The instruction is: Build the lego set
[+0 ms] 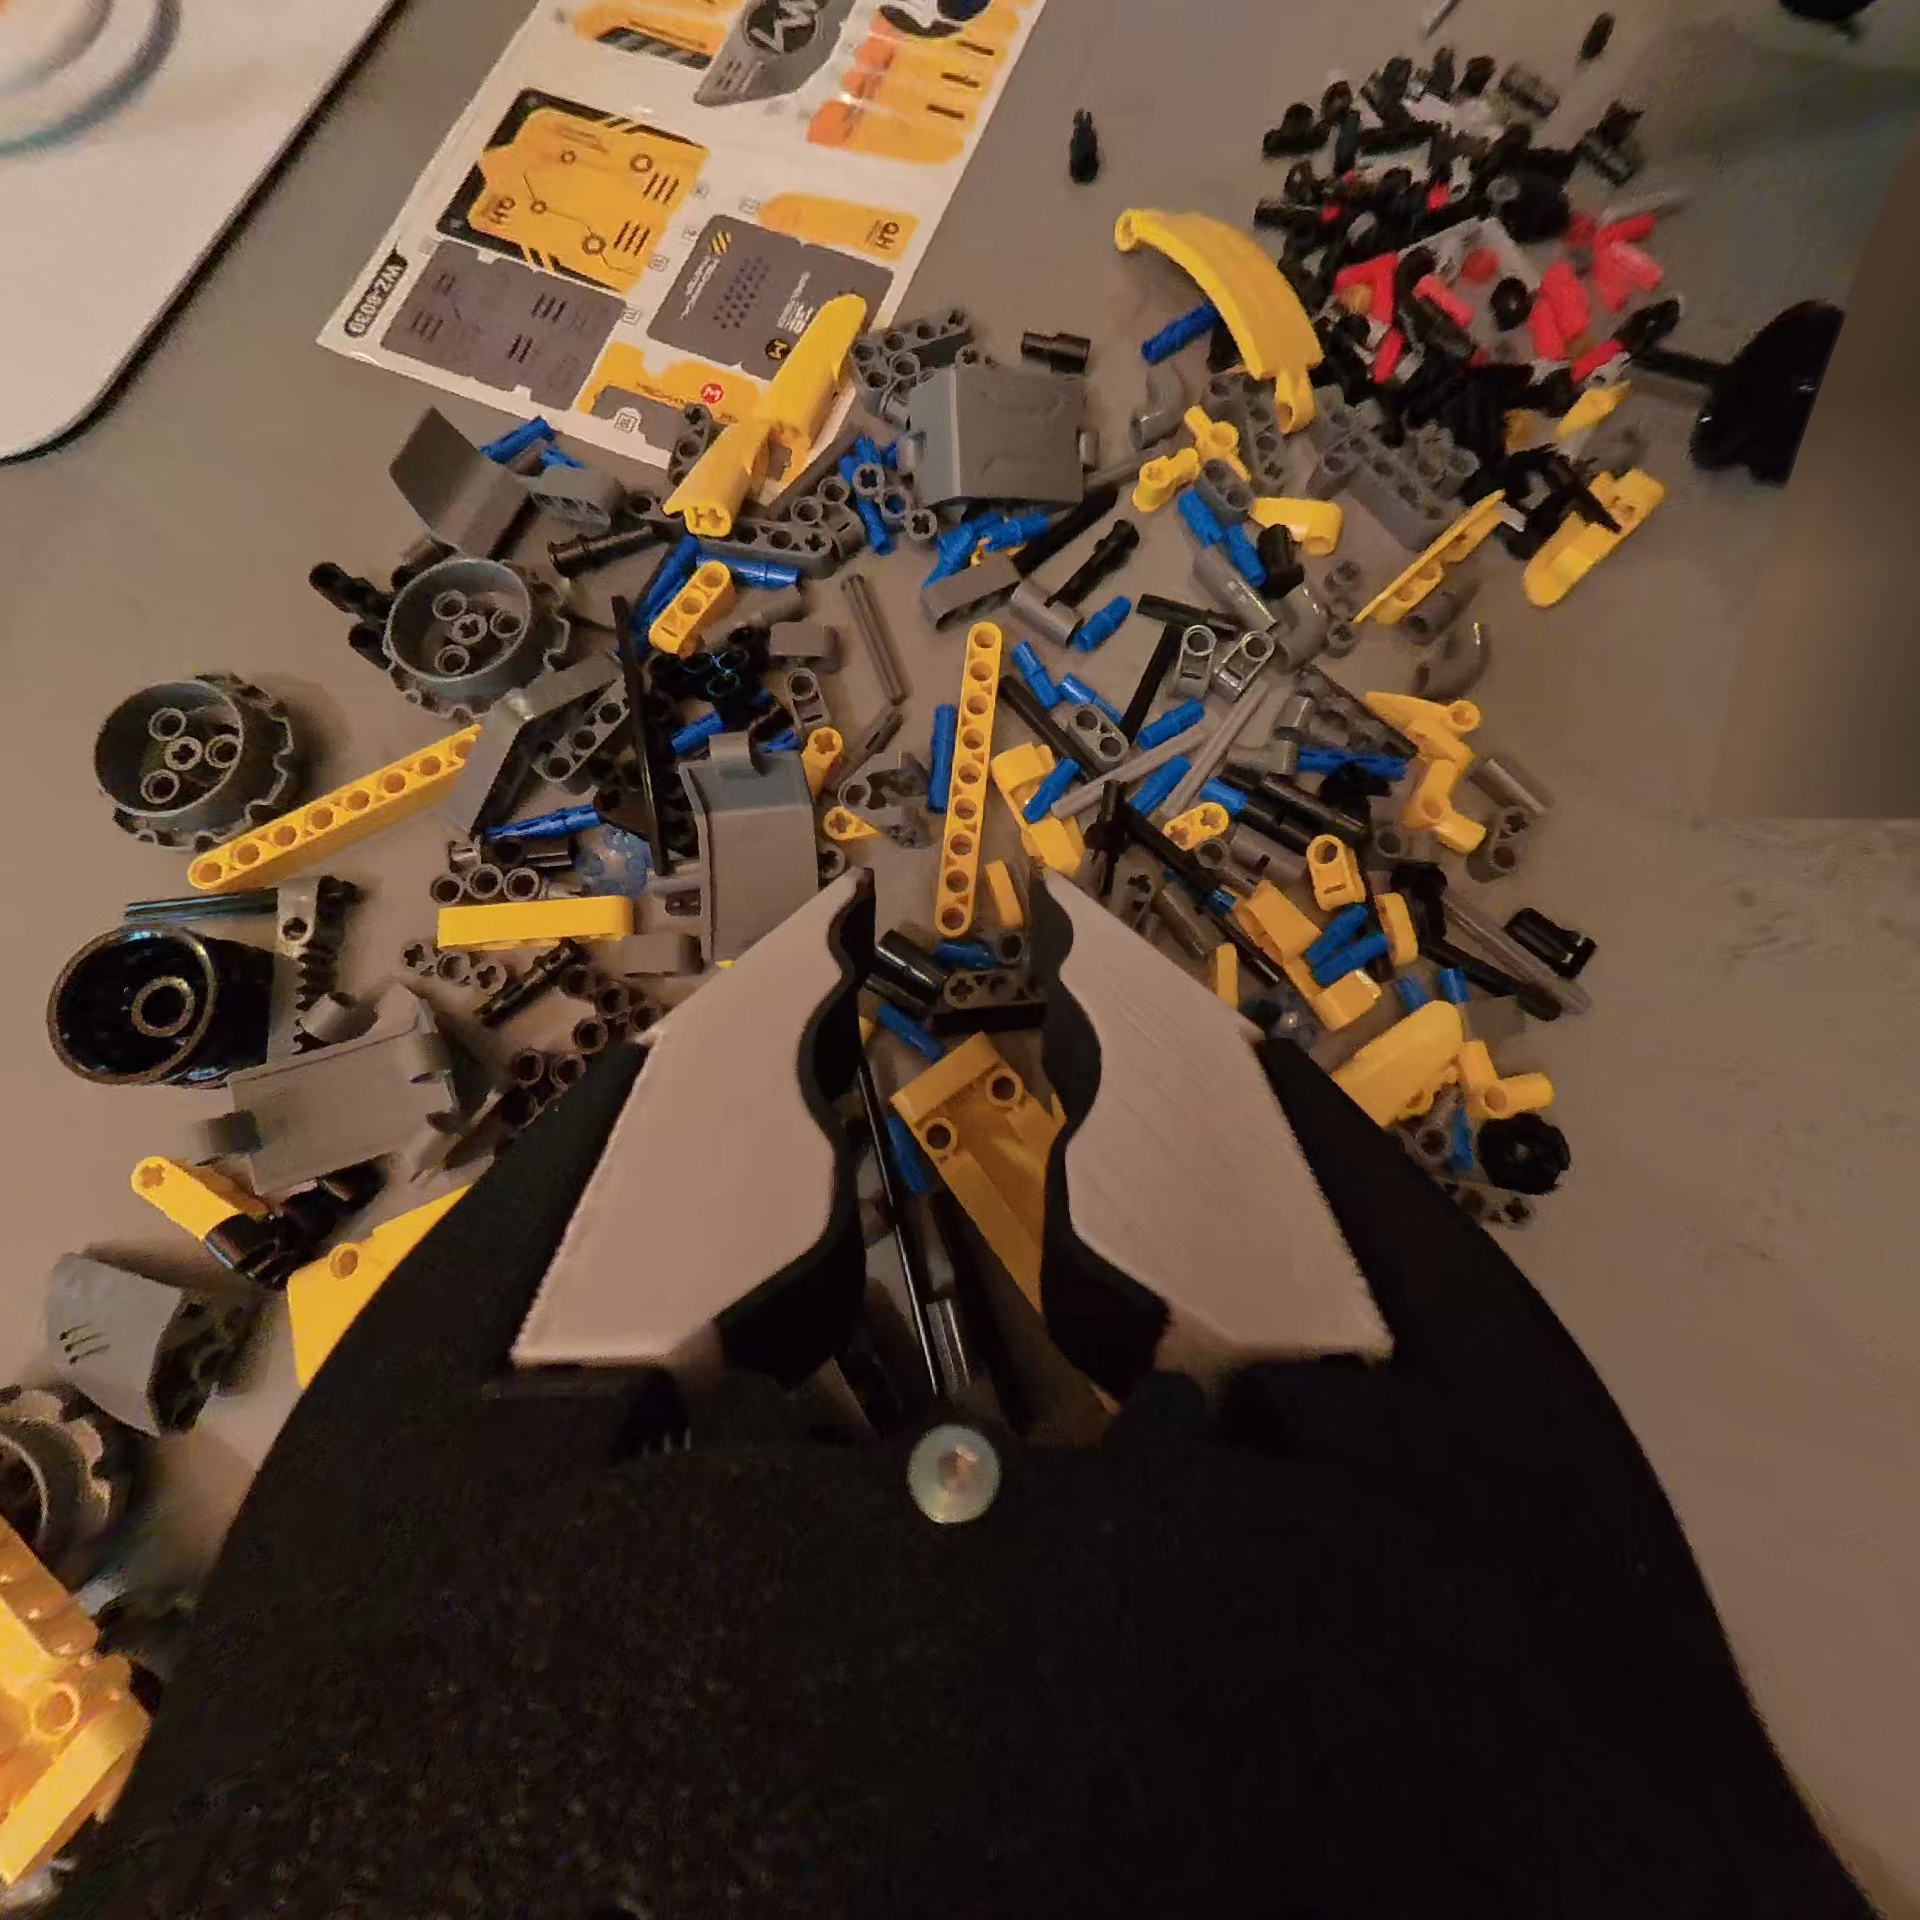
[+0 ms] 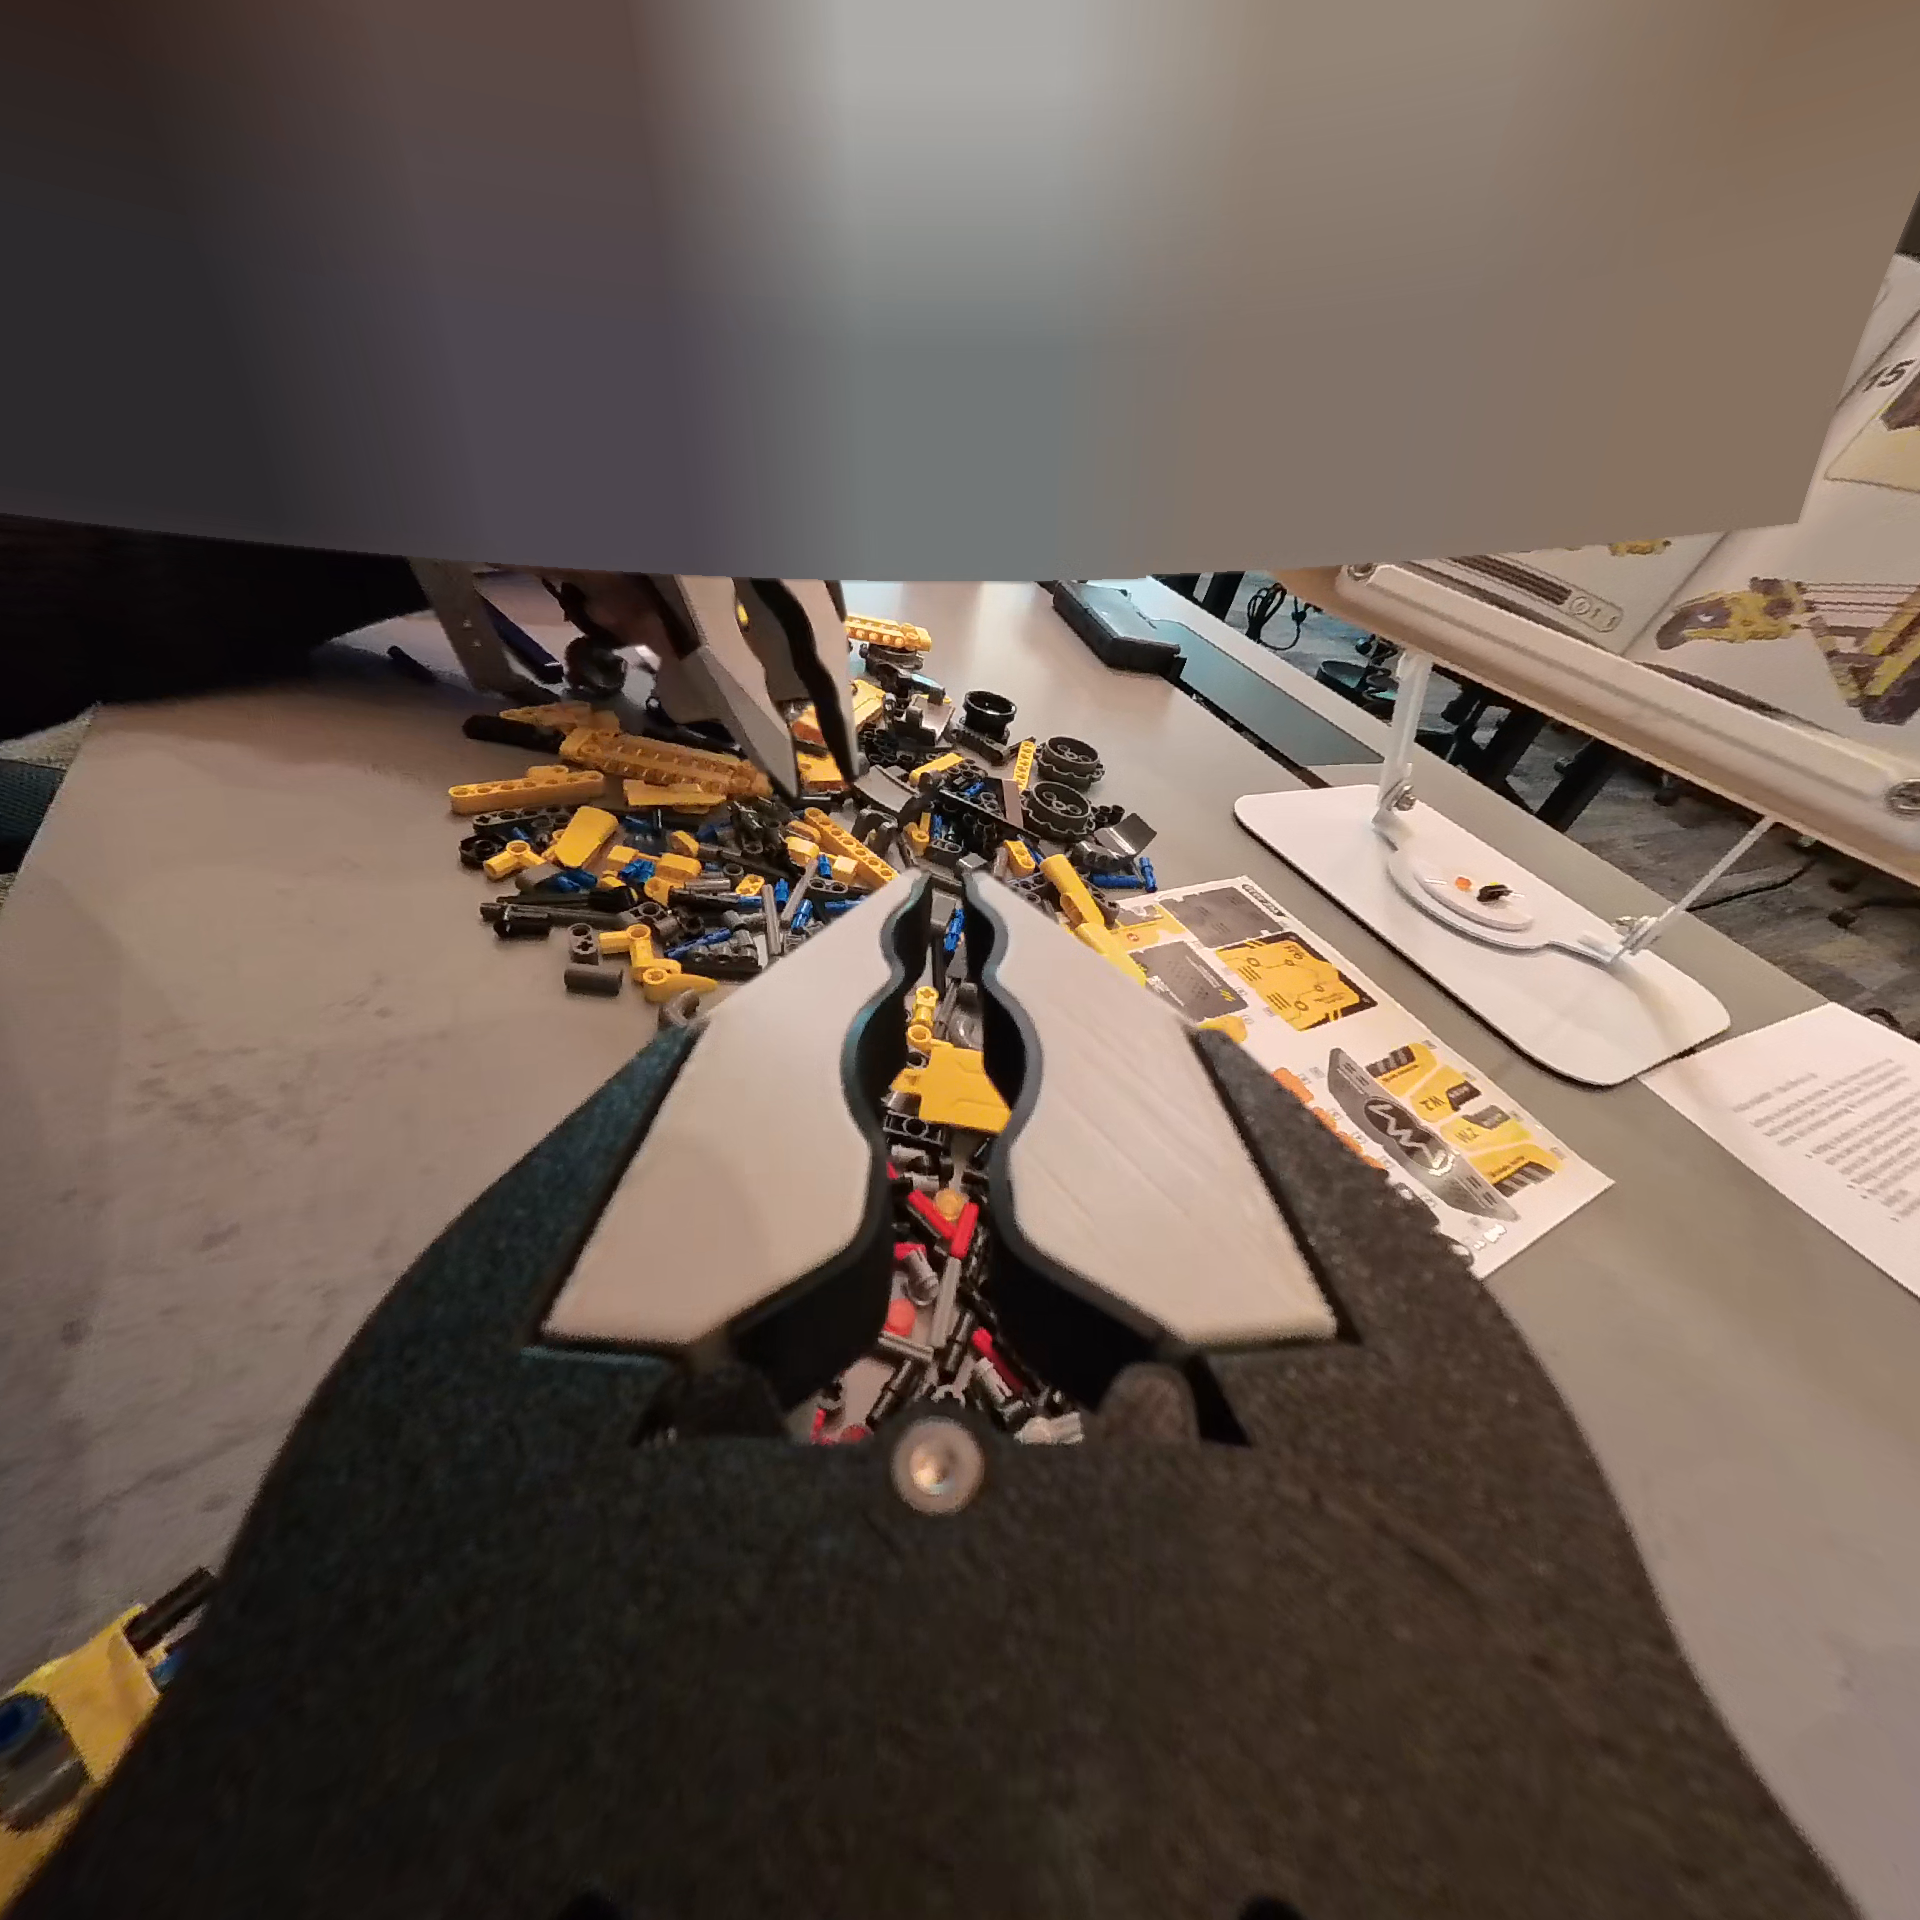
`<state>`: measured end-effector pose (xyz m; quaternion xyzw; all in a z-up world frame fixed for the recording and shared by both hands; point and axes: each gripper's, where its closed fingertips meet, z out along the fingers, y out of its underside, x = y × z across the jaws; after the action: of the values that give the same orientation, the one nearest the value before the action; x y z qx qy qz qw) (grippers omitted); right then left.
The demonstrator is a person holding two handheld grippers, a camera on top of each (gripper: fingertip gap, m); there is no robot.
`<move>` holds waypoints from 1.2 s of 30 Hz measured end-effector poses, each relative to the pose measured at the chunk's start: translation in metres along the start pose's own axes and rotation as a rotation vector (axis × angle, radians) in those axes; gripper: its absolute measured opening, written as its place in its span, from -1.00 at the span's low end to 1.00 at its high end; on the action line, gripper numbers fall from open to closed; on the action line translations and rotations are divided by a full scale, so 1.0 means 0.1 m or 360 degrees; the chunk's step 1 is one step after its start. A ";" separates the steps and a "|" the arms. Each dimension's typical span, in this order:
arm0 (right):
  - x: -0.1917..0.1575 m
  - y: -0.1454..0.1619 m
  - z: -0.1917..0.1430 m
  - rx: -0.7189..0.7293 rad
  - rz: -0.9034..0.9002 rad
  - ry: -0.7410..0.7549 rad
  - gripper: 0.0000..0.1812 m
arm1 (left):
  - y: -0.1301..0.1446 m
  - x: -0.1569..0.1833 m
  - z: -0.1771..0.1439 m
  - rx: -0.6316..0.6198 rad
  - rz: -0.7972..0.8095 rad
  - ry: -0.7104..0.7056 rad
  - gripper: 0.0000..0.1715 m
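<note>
A big pile of loose yellow, blue, grey and black building pieces (image 1: 1039, 727) lies on a grey table (image 1: 208, 540). My left gripper (image 1: 951, 894) is open and hovers low over the pile. The near end of a long yellow beam (image 1: 966, 769) and some black pieces lie between its fingertips, and a yellow panel (image 1: 977, 1122) lies under its jaws. The right wrist view shows it far off (image 2: 821, 769), tips down on the pile (image 2: 727, 852). My right gripper (image 2: 945, 888) has its tips almost together, with nothing clearly held. It hangs above red and black pieces (image 2: 935, 1236) and a yellow panel (image 2: 956, 1086).
A sticker sheet (image 1: 665, 260) (image 2: 1351, 1039) lies beside the pile. Grey wheels (image 1: 192, 748) and a black tyre (image 1: 145, 1008) sit at the left. Red and black pieces (image 1: 1455, 260) lie far right. A white stand (image 2: 1455, 935) holds a booklet (image 2: 1766, 623). A partly built yellow assembly (image 1: 52, 1714) is near. The grippers' ends are close to 20 cm from one another.
</note>
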<state>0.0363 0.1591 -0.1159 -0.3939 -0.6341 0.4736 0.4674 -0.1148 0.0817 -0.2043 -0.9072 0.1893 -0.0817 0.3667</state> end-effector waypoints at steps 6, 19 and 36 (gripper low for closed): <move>-0.02 0.02 0.02 -0.0018 -0.0004 -0.0012 -0.94 | 0.01 0.03 0.14 -0.0064 0.0014 -0.0027 -0.72; -0.03 0.04 0.02 -0.0035 -0.0026 -0.0017 -0.94 | -0.09 -0.36 0.02 0.0103 -0.0114 -0.0325 -0.68; -0.03 -0.04 -0.02 0.0004 -0.0055 0.0000 -0.94 | -0.18 -0.71 -0.42 0.0337 -0.0311 -0.0530 -0.98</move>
<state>0.0384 0.1558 -0.1126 -0.3823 -0.6402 0.4664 0.4759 -0.1864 0.0952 -0.1619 -0.8787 0.0278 0.0146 0.4764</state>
